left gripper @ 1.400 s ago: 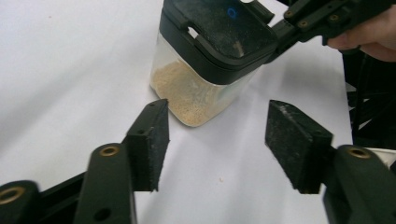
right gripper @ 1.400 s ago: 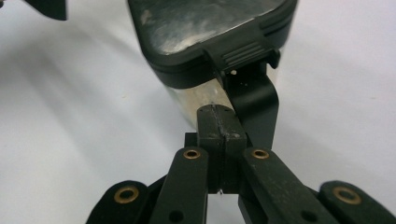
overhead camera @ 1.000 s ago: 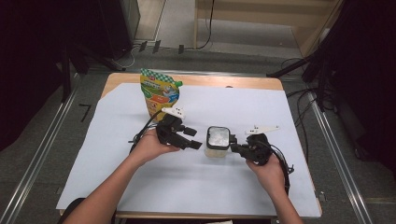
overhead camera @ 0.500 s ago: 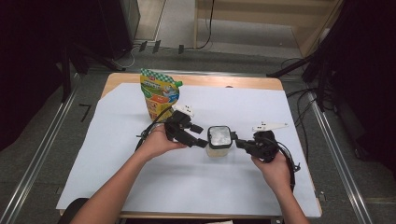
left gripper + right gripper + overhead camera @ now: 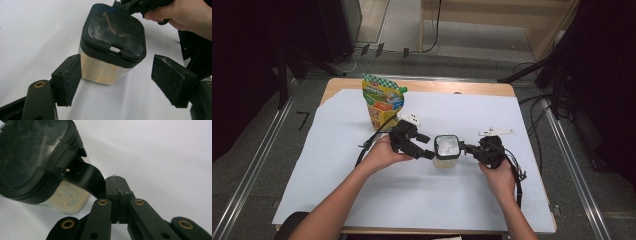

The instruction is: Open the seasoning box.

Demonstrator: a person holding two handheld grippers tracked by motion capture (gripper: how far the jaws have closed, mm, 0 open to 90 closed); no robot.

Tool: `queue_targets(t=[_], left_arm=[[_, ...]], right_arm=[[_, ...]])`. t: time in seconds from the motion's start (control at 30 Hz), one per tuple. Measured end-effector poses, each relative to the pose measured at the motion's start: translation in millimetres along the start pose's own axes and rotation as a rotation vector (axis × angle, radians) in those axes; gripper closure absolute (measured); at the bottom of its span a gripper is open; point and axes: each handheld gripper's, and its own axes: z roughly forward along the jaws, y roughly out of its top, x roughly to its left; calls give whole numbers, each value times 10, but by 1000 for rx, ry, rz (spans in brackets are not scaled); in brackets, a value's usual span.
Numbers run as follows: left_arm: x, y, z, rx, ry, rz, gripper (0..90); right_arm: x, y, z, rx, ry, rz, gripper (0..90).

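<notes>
Flanking the jar (image 5: 112,47), left gripper (image 5: 117,82) jaws wide apart, right gripper (image 5: 117,188) jaws closed, empty

Jar (image 5: 446,150) btwn grippers; pouch (image 5: 383,100) behind, left.

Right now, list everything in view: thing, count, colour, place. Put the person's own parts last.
Container: one, clear body with black lid, pale powder inside, table centre, between the two grippers.
Pouch: one, green and orange, standing upright at the table's far left.
White sheet: one, covering most of the table.
Table: one, wooden, edge showing beyond the sheet.
Left gripper: one, black, jaws open on either side of the container.
Right gripper: one, black, jaws shut beside the lid's tab.
Hands: two, left hand, right hand.
</notes>
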Motion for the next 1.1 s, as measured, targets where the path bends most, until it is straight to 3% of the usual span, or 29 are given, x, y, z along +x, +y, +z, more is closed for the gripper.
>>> queue_targets(t=[0.17,0.27,0.5,0.63,0.83,1.1], left_arm=[[13,-30,12,-9,-22,10,182],[37,-56,21,3,-12,2,175],[41,-117,41,8,-11,21,159],[37,-148,91,34,20,44,139],[12,-156,101,25,49,73,138],[-37,-134,127,26,82,82,130]], right_arm=[[27,2,43,-11,-16,-1,900],[52,9,79,-9,-18,-2,900],[95,40,181,-5,20,15,900],[150,47,194,-1,27,3,900],[214,55,211,9,34,-10,900],[239,54,219,9,33,-8,900]])
